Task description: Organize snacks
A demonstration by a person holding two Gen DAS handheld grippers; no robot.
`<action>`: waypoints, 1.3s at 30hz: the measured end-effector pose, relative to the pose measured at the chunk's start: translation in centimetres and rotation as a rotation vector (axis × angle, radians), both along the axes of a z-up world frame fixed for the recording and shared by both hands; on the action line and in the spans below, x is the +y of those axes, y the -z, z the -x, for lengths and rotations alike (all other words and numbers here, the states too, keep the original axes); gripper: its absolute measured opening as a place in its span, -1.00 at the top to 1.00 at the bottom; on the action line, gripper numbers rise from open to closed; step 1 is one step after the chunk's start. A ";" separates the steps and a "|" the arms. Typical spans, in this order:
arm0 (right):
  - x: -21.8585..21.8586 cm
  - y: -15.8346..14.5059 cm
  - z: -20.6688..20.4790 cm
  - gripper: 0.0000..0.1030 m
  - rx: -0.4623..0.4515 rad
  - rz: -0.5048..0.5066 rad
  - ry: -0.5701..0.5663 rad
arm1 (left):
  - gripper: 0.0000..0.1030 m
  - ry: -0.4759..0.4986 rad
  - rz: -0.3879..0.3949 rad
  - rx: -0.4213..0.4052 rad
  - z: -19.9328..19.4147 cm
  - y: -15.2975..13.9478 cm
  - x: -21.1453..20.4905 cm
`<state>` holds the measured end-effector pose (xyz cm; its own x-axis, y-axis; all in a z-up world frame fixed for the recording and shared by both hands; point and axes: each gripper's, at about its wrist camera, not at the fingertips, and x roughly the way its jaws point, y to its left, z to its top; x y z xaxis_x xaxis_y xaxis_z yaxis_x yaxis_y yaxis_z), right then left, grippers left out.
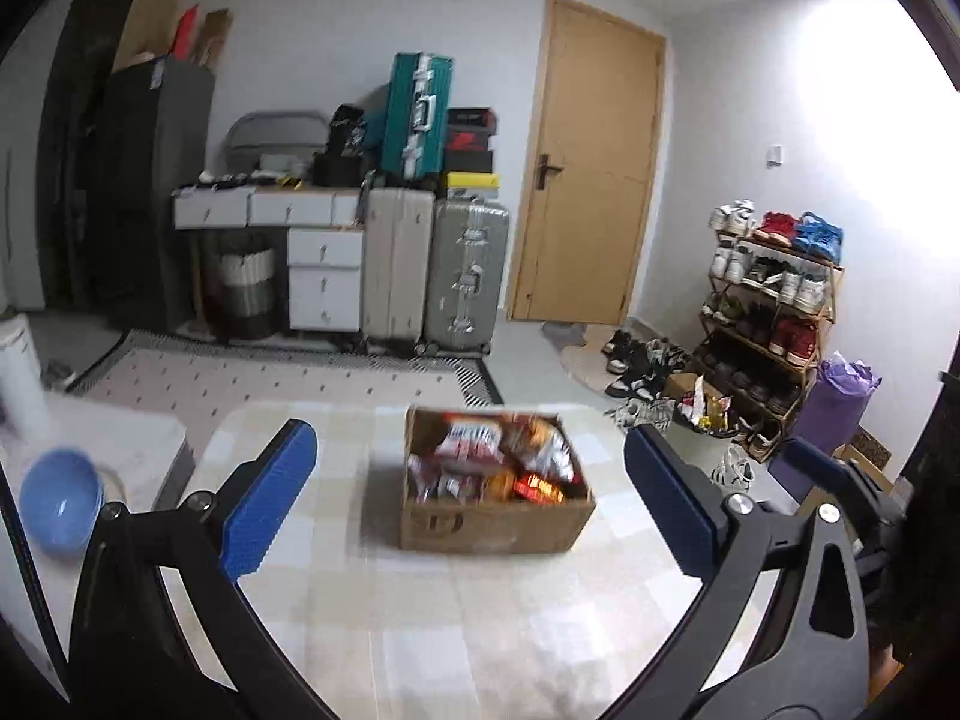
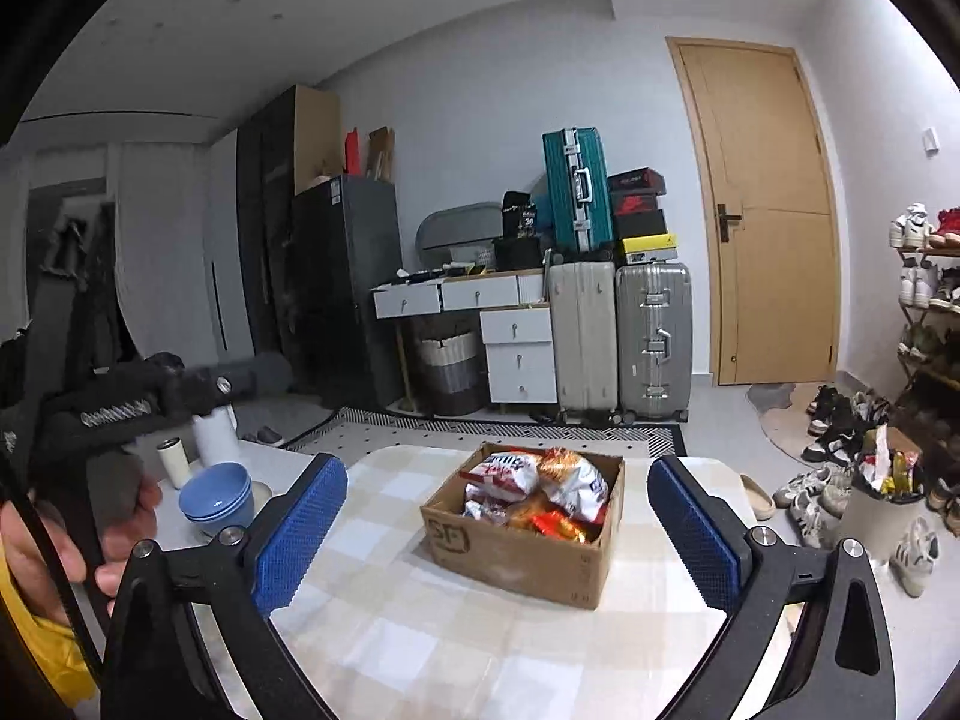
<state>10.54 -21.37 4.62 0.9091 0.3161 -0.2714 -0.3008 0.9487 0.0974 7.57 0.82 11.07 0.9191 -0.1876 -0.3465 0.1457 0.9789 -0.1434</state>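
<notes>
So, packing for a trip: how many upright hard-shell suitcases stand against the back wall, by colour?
Teal hard-shell suitcase: 1
Beige hard-shell suitcase: 1
Silver ribbed hard-shell suitcase: 1
Total: 3

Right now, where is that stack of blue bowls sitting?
The blue bowls sit at the left in both wrist views, on a pale surface beside the checked table, just in front of a white jug and well left of the cardboard snack box.

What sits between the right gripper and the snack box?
Nothing: in the right wrist view only bare checked tablecloth lies between the open right gripper and the cardboard box.
</notes>
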 end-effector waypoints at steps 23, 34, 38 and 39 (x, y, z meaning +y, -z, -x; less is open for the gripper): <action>-1.2 4.5 4.6 -0.99 0.105 -0.057 0.056 | -0.99 -0.097 -0.079 0.072 6.8 7.7 0.9; -0.8 4.8 4.4 -0.99 0.121 -0.048 0.034 | -0.99 -0.066 -0.087 0.078 5.3 7.3 0.4; -1.0 5.0 4.5 -0.99 0.125 -0.059 0.034 | -0.99 -0.066 -0.085 0.081 5.2 7.2 0.4; -1.1 5.0 4.4 -0.99 0.126 -0.060 0.036 | -0.99 -0.065 -0.085 0.081 5.2 7.2 0.3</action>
